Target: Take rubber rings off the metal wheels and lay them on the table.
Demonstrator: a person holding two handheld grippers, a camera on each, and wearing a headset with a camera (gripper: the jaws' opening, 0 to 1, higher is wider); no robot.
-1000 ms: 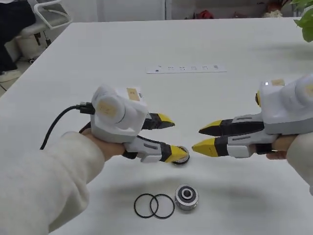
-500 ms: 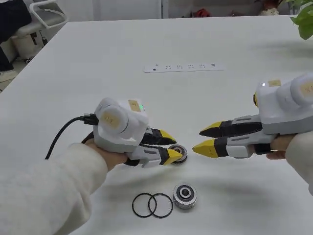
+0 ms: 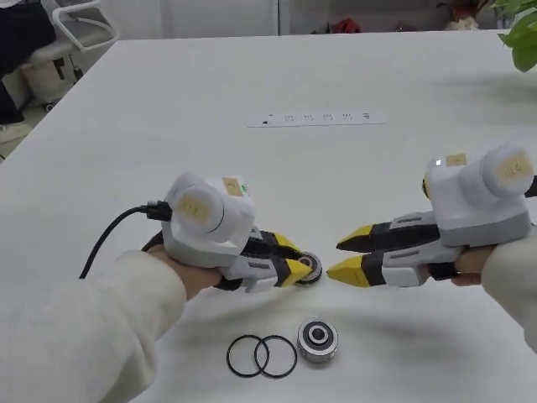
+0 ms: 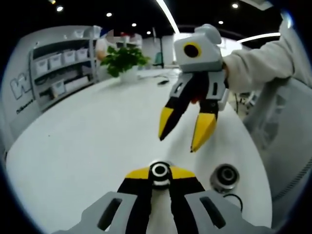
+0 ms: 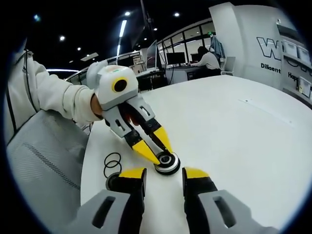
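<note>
My left gripper [image 3: 296, 257] is shut on a small metal wheel [image 3: 310, 267] with a dark rim, which rests on the white table [image 3: 210, 92]. The left gripper view shows that wheel [image 4: 160, 171] pinched between the yellow tips. My right gripper [image 3: 346, 255] stands open just right of the wheel, tips pointing at it. In the right gripper view the wheel [image 5: 166, 164] lies just beyond the right gripper [image 5: 163, 174]. Nearer to me sit a second metal wheel [image 3: 318, 339] and two black rubber rings [image 3: 262, 356], overlapping flat on the table.
A white power strip [image 3: 316, 118] lies further back in the middle of the table. A black cable [image 3: 107, 237] trails left from the left gripper. An office chair [image 3: 77, 25] stands beyond the far left corner. Plant leaves [image 3: 523, 38] hang over the far right edge.
The left gripper's jaws have come together on the wheel. The right gripper has dropped slightly and edged toward the wheel, still open.
</note>
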